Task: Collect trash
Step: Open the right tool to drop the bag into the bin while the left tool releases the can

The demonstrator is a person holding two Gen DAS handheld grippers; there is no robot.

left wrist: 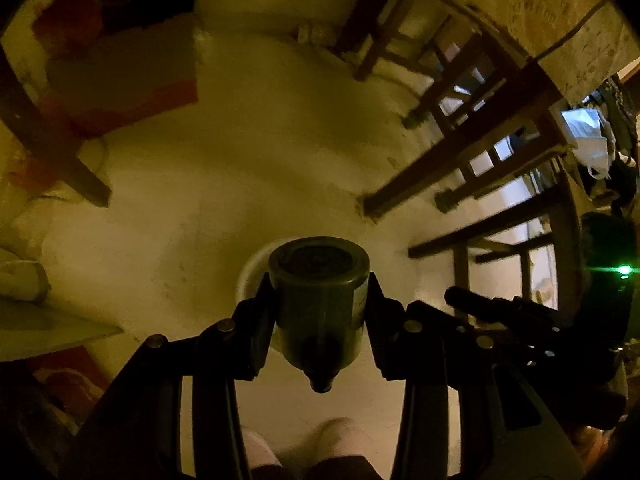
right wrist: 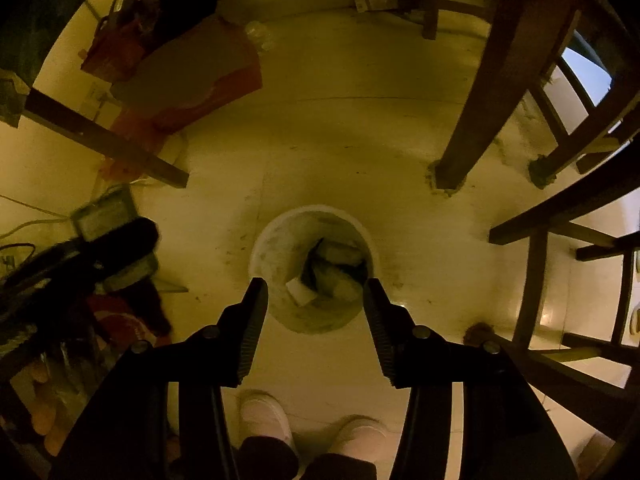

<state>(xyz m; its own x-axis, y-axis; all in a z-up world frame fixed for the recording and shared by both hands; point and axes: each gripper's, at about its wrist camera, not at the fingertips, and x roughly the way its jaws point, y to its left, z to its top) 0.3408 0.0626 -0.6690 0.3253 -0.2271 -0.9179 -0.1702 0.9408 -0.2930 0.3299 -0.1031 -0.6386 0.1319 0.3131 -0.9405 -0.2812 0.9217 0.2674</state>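
Observation:
My left gripper (left wrist: pixel 318 286) is shut on a small dark bottle (left wrist: pixel 320 304), held upside down with its cap pointing toward the camera and its flat base outward. Just behind the bottle peeks the pale rim of a round bin (left wrist: pixel 250 272) on the floor. In the right wrist view that white bin (right wrist: pixel 276 268) stands straight below my right gripper (right wrist: pixel 316 292), which is open with nothing between its ribbed pads. Inside the bin lie several pieces of trash (right wrist: pixel 332 268), among them a small white scrap (right wrist: pixel 299 292). The other gripper (right wrist: pixel 92 256) shows at the left edge.
Dark wooden chair and table legs (right wrist: pixel 476 120) crowd the right side of the pale floor. A red and grey bag (right wrist: pixel 192 84) lies at the upper left under another wooden leg (right wrist: pixel 108 140). A person's two light shoes (right wrist: pixel 268 416) stand at the bottom edge.

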